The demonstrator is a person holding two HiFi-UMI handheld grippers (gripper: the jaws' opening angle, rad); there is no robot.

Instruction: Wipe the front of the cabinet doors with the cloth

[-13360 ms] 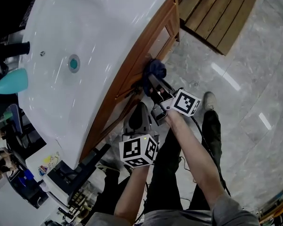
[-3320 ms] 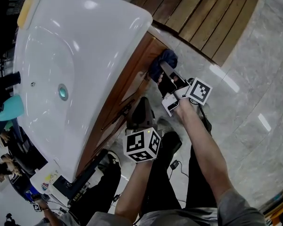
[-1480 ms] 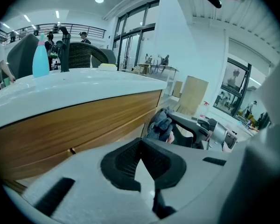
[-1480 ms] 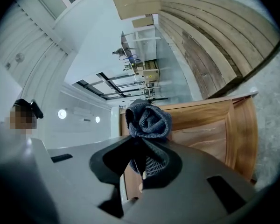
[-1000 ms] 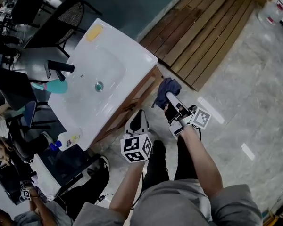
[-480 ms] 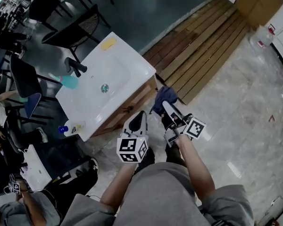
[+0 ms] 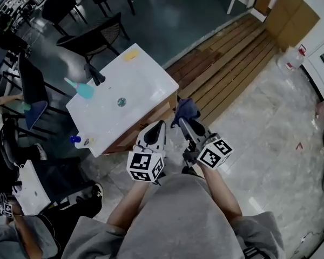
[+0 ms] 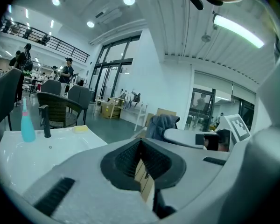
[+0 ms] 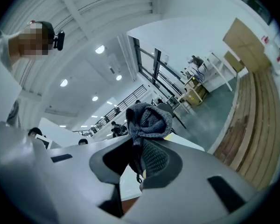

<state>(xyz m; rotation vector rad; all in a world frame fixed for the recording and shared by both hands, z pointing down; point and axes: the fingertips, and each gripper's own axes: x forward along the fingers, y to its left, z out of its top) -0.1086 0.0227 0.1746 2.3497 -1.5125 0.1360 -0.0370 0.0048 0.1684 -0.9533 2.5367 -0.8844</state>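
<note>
The wooden cabinet (image 7: 153,119) with a white sink top (image 7: 116,109) stands ahead of me and below. A dark blue cloth (image 7: 186,108) hangs bunched from my right gripper (image 7: 182,121), which is shut on it and held in the air just right of the cabinet's corner. In the right gripper view the cloth (image 9: 148,118) sticks up from between the jaws of the right gripper (image 9: 139,149). My left gripper (image 7: 160,125) is shut and holds nothing, raised in front of the cabinet front. In the left gripper view, the left gripper (image 8: 141,146) points over the sink top (image 8: 32,155).
On the sink top are a teal bottle (image 7: 85,90), a black tap (image 7: 94,75) and a yellow sponge (image 7: 131,54). Wooden decking (image 7: 232,58) lies to the right on the marble floor. Dark chairs (image 7: 97,34) and seated people are at the left.
The view has risen far above the cabinet. Both grippers have come away from the cabinet front and up; the right one still holds the cloth.
</note>
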